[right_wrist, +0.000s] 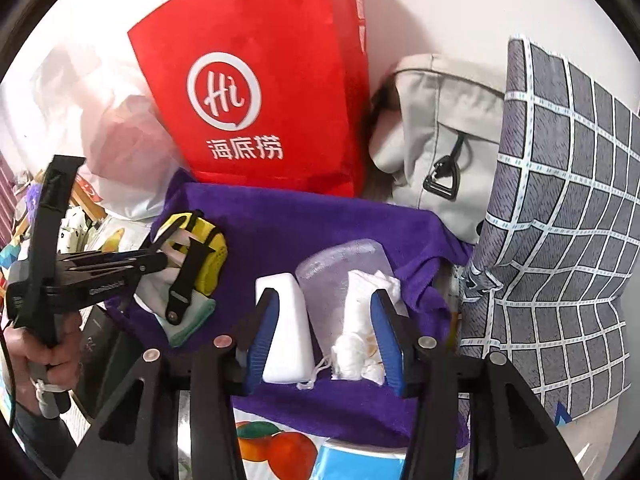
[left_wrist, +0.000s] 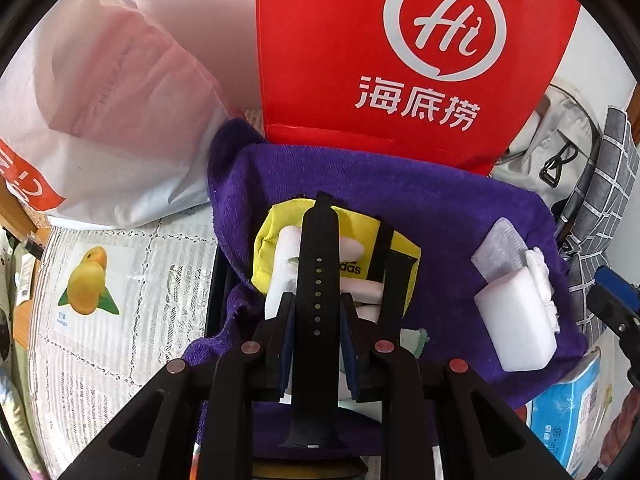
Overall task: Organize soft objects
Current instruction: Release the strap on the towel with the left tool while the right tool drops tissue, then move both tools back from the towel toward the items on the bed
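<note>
A purple towel (left_wrist: 420,208) lies spread in front of me and also shows in the right wrist view (right_wrist: 280,220). My left gripper (left_wrist: 318,312) is shut on a black perforated strap (left_wrist: 318,264), above a yellow pouch (left_wrist: 360,228) and white soft items. From the right wrist view the left gripper (right_wrist: 160,258) reaches to that yellow pouch (right_wrist: 212,244). My right gripper (right_wrist: 324,312) is open, its blue pads on either side of a white foam block (right_wrist: 286,332) and a white cloth bundle (right_wrist: 360,340). A translucent sleeve (right_wrist: 336,264) lies behind them.
A red paper bag (left_wrist: 380,52) stands behind the towel. A white plastic bag (left_wrist: 100,120) sits at left. A grey backpack (right_wrist: 440,128) and checked grey pillow (right_wrist: 560,220) stand at right. A blue tissue pack (left_wrist: 568,408) lies near the front, a lace cloth (left_wrist: 120,300) at left.
</note>
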`<state>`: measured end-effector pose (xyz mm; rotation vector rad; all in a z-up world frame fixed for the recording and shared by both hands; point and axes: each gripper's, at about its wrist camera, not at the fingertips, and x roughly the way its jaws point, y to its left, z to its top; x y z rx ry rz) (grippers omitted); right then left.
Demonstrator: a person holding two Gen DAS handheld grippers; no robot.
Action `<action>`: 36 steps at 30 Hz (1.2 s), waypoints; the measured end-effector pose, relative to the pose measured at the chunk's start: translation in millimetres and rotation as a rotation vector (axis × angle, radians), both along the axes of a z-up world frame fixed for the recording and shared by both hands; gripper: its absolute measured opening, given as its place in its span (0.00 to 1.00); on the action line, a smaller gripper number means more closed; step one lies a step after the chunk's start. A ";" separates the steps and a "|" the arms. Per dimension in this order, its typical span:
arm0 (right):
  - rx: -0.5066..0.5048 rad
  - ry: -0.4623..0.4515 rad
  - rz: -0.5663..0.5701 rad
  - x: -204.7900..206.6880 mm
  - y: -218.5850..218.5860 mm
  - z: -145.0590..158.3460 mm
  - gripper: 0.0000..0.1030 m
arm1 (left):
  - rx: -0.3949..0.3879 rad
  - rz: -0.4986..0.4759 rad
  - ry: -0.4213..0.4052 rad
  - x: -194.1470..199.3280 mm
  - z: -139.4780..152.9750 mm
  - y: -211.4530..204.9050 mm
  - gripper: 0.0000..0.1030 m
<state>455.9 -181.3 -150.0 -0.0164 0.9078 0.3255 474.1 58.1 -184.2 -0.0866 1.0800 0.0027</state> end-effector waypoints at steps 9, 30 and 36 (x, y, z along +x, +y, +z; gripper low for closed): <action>-0.013 -0.017 0.014 -7.2 11.9 3.7 0.46 | 0.011 0.026 -0.004 2.0 1.7 4.5 0.48; 0.071 -0.124 0.026 -87.3 24.5 47.7 0.54 | -0.048 0.005 -0.203 -50.2 92.0 2.9 0.65; 0.096 -0.095 0.002 -133.7 18.5 45.9 0.60 | -0.063 -0.035 -0.302 -88.0 133.4 -4.9 0.68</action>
